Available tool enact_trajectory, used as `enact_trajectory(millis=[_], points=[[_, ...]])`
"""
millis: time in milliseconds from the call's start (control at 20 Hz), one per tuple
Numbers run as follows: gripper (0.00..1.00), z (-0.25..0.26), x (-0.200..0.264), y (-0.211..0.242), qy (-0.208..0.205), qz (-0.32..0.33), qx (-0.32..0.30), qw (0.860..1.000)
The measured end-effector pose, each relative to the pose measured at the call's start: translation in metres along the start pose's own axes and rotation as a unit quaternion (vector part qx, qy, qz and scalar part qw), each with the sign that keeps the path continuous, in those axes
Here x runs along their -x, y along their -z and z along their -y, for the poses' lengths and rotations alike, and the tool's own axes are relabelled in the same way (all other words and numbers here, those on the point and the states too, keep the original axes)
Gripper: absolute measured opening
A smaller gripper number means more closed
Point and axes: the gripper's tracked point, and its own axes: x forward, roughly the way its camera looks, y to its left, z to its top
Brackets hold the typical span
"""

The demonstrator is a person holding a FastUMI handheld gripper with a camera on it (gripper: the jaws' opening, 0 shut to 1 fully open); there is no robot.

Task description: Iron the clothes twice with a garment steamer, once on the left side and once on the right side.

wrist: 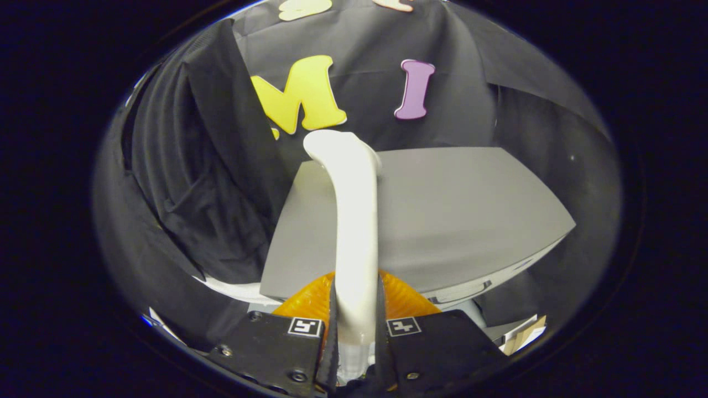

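2 fingers of the gripper (357, 331) were closed tight on the white handle of the garment steamer (354, 221), one finger pressing on each side. The steamer ran straight ahead from between the fingers, with its orange part (404, 298) just past them. Beyond that lay a gray table (470, 210). Dark clothes (204, 182) hung ahead, off to the left of the fingers.
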Motion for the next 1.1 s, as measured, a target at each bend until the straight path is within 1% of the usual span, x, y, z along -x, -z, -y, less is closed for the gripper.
enact_trajectory(millis=[300, 500, 650, 750, 800, 950, 1100], points=[[0.29, -0.027, 0.054, -0.010, -0.003, 0.062, 0.005, 0.998], [0.29, -0.056, 0.092, -0.027, -0.003, 0.127, 0.000, 0.992], [0.29, -0.080, 0.120, -0.040, 0.002, 0.178, 0.010, 0.984], [0.29, -0.093, 0.134, -0.044, 0.018, 0.204, 0.015, 0.979], [0.29, -0.101, 0.140, -0.049, 0.020, 0.219, 0.017, 0.975], [0.29, -0.128, 0.159, -0.060, 0.010, 0.261, 0.020, 0.965], [0.29, -0.155, 0.175, -0.084, 0.009, 0.310, 0.040, 0.950]])
